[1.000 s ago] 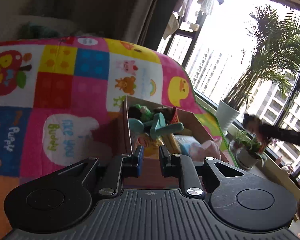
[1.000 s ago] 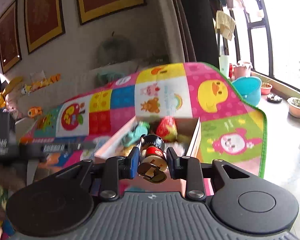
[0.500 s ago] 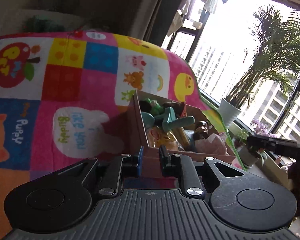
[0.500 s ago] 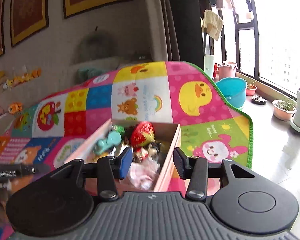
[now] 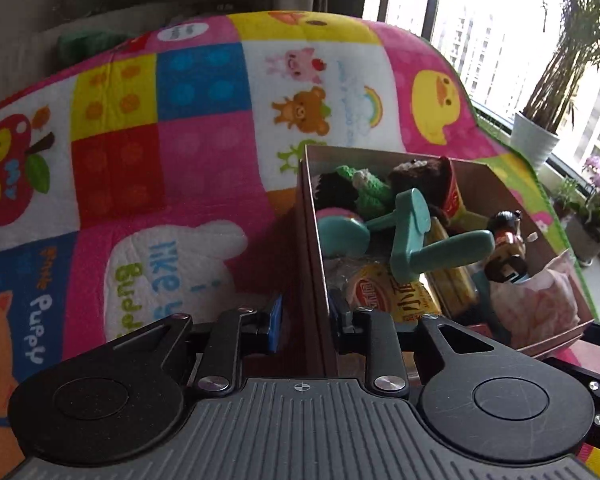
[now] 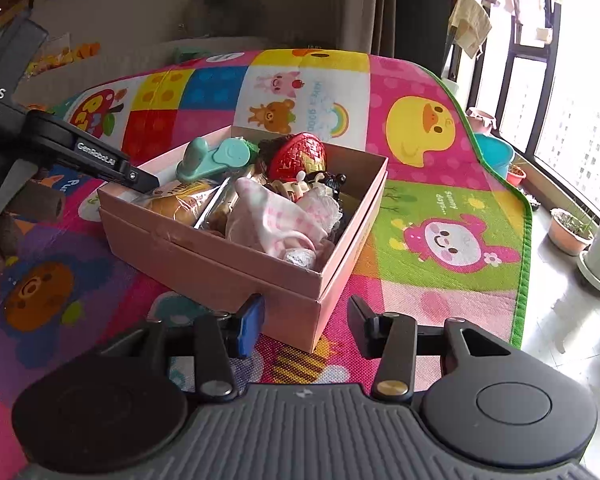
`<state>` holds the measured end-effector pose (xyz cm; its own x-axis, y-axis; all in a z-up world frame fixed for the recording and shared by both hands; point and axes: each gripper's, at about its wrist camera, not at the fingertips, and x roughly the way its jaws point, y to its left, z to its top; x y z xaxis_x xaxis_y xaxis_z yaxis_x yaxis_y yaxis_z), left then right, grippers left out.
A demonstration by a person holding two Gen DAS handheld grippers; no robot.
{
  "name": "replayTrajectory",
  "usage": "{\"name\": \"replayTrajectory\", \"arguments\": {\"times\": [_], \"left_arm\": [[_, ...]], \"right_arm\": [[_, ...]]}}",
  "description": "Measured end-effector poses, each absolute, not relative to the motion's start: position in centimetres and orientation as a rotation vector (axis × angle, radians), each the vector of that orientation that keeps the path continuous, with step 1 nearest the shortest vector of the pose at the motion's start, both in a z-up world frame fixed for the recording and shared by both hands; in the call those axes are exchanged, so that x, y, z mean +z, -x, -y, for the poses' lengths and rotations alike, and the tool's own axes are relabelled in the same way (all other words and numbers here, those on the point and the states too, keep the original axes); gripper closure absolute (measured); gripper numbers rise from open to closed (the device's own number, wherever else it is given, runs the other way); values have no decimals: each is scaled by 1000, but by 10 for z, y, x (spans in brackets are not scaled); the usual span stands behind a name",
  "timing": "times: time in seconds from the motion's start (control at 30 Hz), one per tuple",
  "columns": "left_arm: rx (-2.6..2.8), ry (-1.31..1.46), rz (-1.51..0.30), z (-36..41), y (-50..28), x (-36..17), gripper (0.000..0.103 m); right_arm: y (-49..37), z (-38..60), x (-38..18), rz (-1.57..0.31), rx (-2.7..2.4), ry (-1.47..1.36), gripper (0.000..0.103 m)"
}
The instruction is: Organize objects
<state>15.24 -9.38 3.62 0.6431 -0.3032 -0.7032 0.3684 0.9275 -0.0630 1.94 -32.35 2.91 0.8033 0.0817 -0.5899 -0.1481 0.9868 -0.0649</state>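
Note:
A pink cardboard box [image 6: 228, 264] sits on the colourful play mat [image 6: 440, 208], full of toys: a teal plastic toy [image 6: 216, 156], a red strawberry-shaped toy [image 6: 298, 156], a small dark-haired figurine [image 5: 504, 246], a pink cloth [image 6: 268, 220] and snack packets [image 5: 384, 292]. My left gripper [image 5: 305, 318] straddles the box's near side wall [image 5: 314, 264], one finger on each side of it; whether it pinches the wall I cannot tell. It also shows in the right wrist view [image 6: 140, 176]. My right gripper [image 6: 304, 326] is open and empty just before the box's near corner.
The mat [image 5: 140, 184] spreads left and behind the box. Potted plants [image 5: 536, 140] and a window line the right side. A blue basin [image 6: 494, 154] stands past the mat's edge. Bare floor [image 6: 560, 320] lies to the right. A wall with framed pictures is behind.
My right gripper let go of the dark-haired figurine, which now lies in the box, then opened and pulled back. My left gripper's fingers have spread apart and stayed at the box wall.

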Motion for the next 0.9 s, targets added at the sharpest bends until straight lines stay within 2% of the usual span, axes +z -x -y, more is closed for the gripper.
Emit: {"name": "replayTrajectory", "arguments": {"times": [0.07, 0.13, 0.23, 0.37, 0.67, 0.9], "left_arm": [[-345, -73, -824, 90, -156, 31, 60], [-297, -50, -830, 80, -156, 31, 42], [-240, -40, -805, 57, -154, 34, 32], [-171, 19, -798, 16, -152, 33, 28], [-42, 101, -742, -62, -180, 25, 6], [-76, 115, -704, -68, -179, 24, 7]], "right_arm": [[-22, 320, 27, -619, 151, 121, 55], [-26, 314, 25, -610, 149, 152, 53], [-37, 308, 26, -609, 178, 163, 52], [-61, 281, 28, -611, 241, 209, 52], [-113, 207, 29, -617, 320, 222, 52], [-120, 195, 26, -641, 283, 189, 49]]}}
